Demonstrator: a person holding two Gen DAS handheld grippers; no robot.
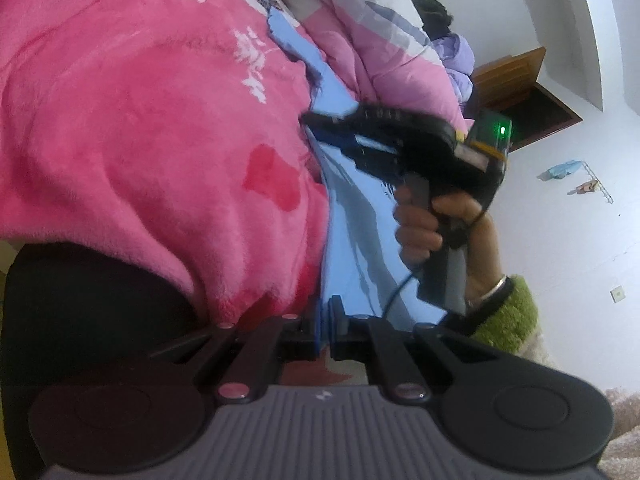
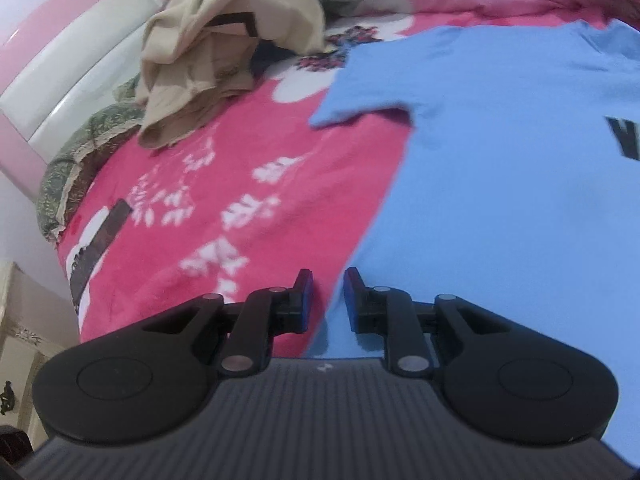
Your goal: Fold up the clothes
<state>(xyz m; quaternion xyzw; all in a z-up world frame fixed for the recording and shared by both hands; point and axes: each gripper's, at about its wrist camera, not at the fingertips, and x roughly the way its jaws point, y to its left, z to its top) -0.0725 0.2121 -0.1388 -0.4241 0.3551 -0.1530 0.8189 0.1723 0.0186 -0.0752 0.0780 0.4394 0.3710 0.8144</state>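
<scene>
A light blue T-shirt [image 2: 500,168] lies spread on a pink flowered blanket [image 2: 240,184], one short sleeve pointing left. My right gripper [image 2: 328,300] is open low over the shirt's left hem edge, the cloth border running between its blue-padded fingers [image 2: 305,300]. In the left wrist view the shirt [image 1: 348,240] appears edge-on along the blanket [image 1: 140,120]. My left gripper [image 1: 329,330] is shut on the shirt's edge. Further along that edge, a hand [image 1: 420,224] with a green fuzzy sleeve holds the right gripper [image 1: 310,120].
A crumpled beige garment [image 2: 224,40] and a green patterned cloth [image 2: 80,160] lie near the white and pink headboard [image 2: 60,80]. A pink quilt [image 1: 380,40] and a purple garment [image 1: 456,60] are heaped beyond the shirt. A wooden door [image 1: 508,76] stands by the white wall.
</scene>
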